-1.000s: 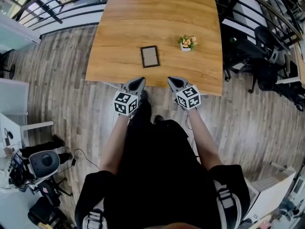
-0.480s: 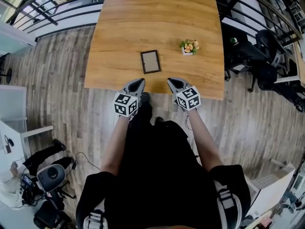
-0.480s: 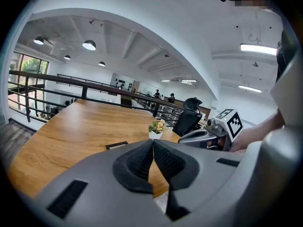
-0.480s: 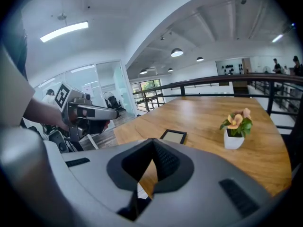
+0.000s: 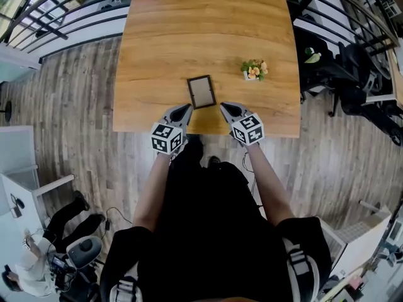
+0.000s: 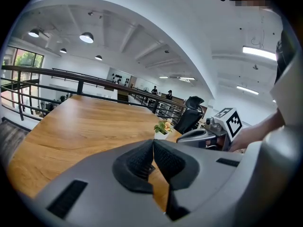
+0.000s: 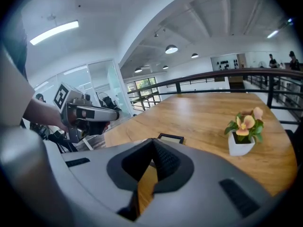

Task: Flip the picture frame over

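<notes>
Head view showed the picture frame point(image 5: 201, 92) lying flat on the tabletop point(image 5: 189, 30), close to the near edge and about midway between left and right; a small flower pot point(image 5: 254, 71) stood to its right, well apart from it. The left claw point(image 5: 185, 107) hung over the near edge just to the frame's near left, and the right claw point(image 5: 224, 106) just to its near right; neither touched it. Left gripper view showed that claw's pads pressed together with nothing between them; right gripper view showed the same of the other claw, with the frame's dark border lying just beyond its tip. Which face of the frame was up could not be told for certain.

The flip looked not yet begun, and the step in hand seemed to be the approach. Both claws would probably need to part before reaching the frame, since shut tips could only push it. The frame lay flush on the wood, so one claw might best steady the far edge while the other worked a jaw under the near edge; sliding it to overhang the tabletop might also give a pinch. Turning it slowly about one long side and laying it down gently would likely spare any glass; the pot looked far enough off to be safe.
</notes>
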Tool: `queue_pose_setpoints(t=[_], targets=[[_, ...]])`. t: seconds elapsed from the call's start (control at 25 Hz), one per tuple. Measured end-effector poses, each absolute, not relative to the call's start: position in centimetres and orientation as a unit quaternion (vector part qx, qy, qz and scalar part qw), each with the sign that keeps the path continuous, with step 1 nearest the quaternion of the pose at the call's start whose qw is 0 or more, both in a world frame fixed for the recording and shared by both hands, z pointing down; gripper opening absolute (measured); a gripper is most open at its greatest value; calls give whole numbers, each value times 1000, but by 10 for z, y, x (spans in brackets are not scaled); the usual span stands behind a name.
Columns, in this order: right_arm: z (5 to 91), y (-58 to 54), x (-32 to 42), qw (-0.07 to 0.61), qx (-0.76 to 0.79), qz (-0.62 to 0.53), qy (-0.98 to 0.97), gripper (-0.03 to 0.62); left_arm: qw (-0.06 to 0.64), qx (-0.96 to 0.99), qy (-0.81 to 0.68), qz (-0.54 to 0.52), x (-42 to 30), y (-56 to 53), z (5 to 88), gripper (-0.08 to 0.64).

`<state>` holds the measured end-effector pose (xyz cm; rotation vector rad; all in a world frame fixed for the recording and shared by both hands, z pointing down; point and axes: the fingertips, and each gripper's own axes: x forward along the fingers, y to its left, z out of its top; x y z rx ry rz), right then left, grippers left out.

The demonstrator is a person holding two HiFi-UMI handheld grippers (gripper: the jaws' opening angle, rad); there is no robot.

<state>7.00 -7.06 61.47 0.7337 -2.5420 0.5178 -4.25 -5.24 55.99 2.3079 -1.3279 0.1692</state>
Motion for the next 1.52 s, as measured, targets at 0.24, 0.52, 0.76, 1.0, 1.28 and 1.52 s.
queue_pose_setpoints(t=[0.24,0.52,0.76,1.0,1.28,1.52], targets=[[632,-97,59,229,278,207,-910,8,255,842,-469,76,-55,-79,580,20],[642,-117,45,232,292,220,-901,8,269,854,-434,95,-53,-98,599,20],[649,-126,39,230,316,227,-892,8,271,869,-395,123,-50,-98,615,21],[650,-129,34,231,331,228,-886,8,272,875,-380,126,-57,-106,621,21],[652,-129,37,224,343,232,-882,75,285,874,-375,121,-60,-111,628,23],[663,-127,37,235,332,244,-880,94,306,866,-371,133,-57,-111,645,25]])
